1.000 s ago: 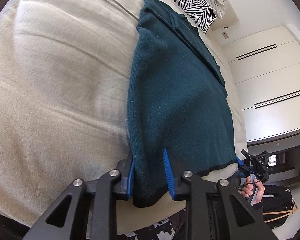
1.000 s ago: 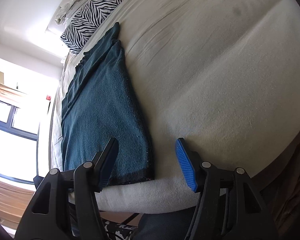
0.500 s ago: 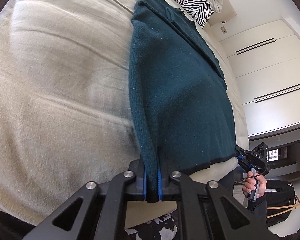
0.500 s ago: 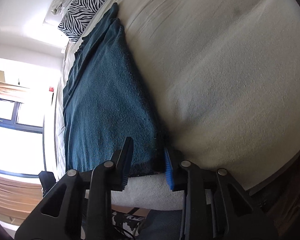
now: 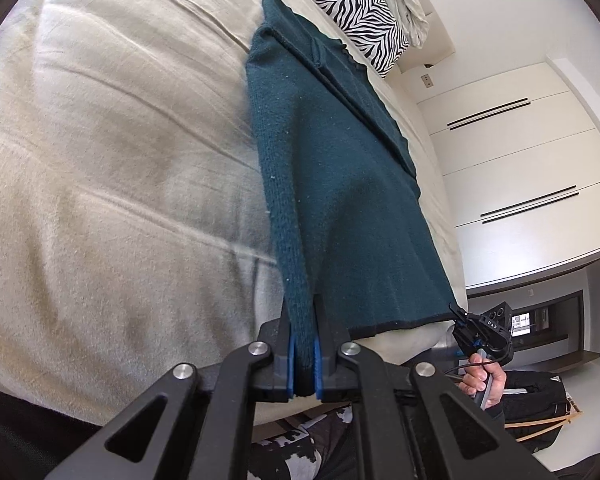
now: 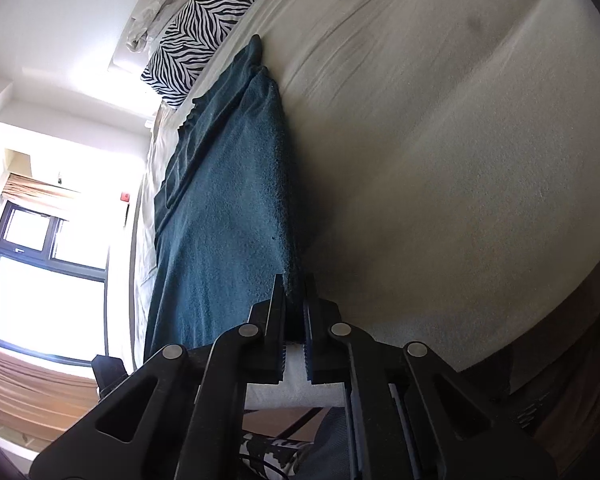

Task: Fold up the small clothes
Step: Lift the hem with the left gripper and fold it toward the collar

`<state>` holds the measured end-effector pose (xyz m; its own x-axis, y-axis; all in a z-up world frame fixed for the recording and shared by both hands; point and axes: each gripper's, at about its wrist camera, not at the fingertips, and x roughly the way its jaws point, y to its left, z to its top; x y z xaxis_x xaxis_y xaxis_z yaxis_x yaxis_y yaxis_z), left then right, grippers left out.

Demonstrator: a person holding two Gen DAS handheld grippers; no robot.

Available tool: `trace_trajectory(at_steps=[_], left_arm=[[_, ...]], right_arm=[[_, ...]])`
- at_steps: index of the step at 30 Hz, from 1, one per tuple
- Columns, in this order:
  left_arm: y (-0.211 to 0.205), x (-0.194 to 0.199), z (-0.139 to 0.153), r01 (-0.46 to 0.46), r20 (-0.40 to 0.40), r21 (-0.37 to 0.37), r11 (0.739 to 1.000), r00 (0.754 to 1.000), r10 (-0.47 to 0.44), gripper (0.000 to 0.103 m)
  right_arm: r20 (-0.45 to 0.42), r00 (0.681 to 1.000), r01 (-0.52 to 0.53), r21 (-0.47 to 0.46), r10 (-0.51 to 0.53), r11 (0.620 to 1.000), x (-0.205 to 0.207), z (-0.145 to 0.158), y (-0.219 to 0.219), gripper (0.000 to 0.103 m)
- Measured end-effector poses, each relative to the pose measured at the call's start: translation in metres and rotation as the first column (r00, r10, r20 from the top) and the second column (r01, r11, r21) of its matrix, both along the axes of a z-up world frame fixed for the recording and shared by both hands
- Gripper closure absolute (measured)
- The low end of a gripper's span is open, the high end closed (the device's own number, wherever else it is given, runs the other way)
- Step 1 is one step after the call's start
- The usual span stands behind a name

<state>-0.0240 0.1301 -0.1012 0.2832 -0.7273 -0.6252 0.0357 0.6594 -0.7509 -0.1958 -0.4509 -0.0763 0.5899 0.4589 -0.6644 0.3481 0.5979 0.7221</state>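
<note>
- The left claw (image 5: 304, 354) is clenched on the near corner of the teal garment (image 5: 340, 184), its blue pads pressed against a fold of the knit along the garment's side edge.
- From that claw the garment runs straight ahead and away, lying flat on the bed (image 5: 112, 184), with its far end just short of the zebra-print pillow (image 5: 356, 8).
- The right claw (image 6: 294, 320) is likewise clamped on the garment's other near corner; cloth is squeezed between its pads.
- Ahead of the right claw the garment stretches off and slightly to its left, with bare beige bed cover on its right.
- In the left view the right claw shows at the hem's far corner, held by a hand (image 5: 484, 380).
</note>
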Motion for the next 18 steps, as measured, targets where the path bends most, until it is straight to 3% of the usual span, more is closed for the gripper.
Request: trace_trajectory(at_steps=[10,18], left_arm=[[0.005,0.015,0.026,-0.031,0.057,-0.093,0.995,0.998,0.036,0.095],[0.013,0.061,0.06,-0.079,0.126,-0.16,0.984,0.987,0.1,0.095]], right_arm=[[0.113,0.993,0.009,0.06,-0.015,0.998,0.031,0.037,0.004,0.098],[0.193,0.979,0.051,0.048,-0.06,0.998,0.09,0.071,-0.006,0.098]])
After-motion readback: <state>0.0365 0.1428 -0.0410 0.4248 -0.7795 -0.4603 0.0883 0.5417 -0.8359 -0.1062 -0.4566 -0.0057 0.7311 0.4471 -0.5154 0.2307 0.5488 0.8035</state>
